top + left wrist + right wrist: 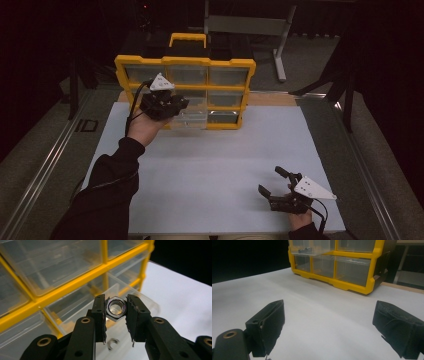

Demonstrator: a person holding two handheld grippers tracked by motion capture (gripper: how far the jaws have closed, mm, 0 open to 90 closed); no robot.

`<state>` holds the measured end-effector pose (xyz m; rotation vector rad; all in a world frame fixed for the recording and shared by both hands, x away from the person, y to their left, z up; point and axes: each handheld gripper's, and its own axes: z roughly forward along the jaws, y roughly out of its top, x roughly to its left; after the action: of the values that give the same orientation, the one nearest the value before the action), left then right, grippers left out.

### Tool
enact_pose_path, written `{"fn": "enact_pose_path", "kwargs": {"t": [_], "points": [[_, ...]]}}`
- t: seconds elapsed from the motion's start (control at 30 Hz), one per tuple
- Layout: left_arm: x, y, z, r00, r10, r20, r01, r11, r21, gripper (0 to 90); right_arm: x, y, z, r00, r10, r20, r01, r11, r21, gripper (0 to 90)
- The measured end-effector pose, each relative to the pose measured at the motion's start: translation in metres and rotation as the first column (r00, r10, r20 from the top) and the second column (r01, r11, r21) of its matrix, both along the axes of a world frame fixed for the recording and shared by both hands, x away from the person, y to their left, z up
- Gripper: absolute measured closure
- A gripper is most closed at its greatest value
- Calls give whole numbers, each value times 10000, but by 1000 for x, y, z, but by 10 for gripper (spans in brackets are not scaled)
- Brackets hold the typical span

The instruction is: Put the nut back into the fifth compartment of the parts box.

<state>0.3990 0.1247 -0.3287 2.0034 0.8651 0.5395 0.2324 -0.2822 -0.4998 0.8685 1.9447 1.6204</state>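
Observation:
A yellow organizer [185,92] with clear drawers stands at the far side of the white table. One bottom drawer [189,119] is pulled out. My left gripper [172,105] hovers over that drawer, shut on a steel hex nut [115,308] pinched between its pads. Below the nut, a small washer-like piece [113,344] lies in the open drawer [82,312]. My right gripper [272,186] rests near the front right of the table, jaws wide open with nothing between them. In the right gripper view the organizer [352,267] stands ahead.
The white tabletop [215,165] stretches between the organizer and my right gripper. A wooden strip [270,98] runs behind the organizer at the right. A grey metal stand [280,40] rises on the dark floor beyond the table.

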Motion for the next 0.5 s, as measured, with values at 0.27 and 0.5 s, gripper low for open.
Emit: {"fn": "enact_pose_path", "kwargs": {"t": [0.27,0.5], "points": [[12,-11,-15,9957,686,-624,-677,9976,155,702,0,0,-1,10000,-4,-66,3,10000,-9,106],[24,-13,-19,9869,963,-1296,-963,9953,58,702,1,0,-1,10000,-18,-80,18,10000,-2,106]]}}
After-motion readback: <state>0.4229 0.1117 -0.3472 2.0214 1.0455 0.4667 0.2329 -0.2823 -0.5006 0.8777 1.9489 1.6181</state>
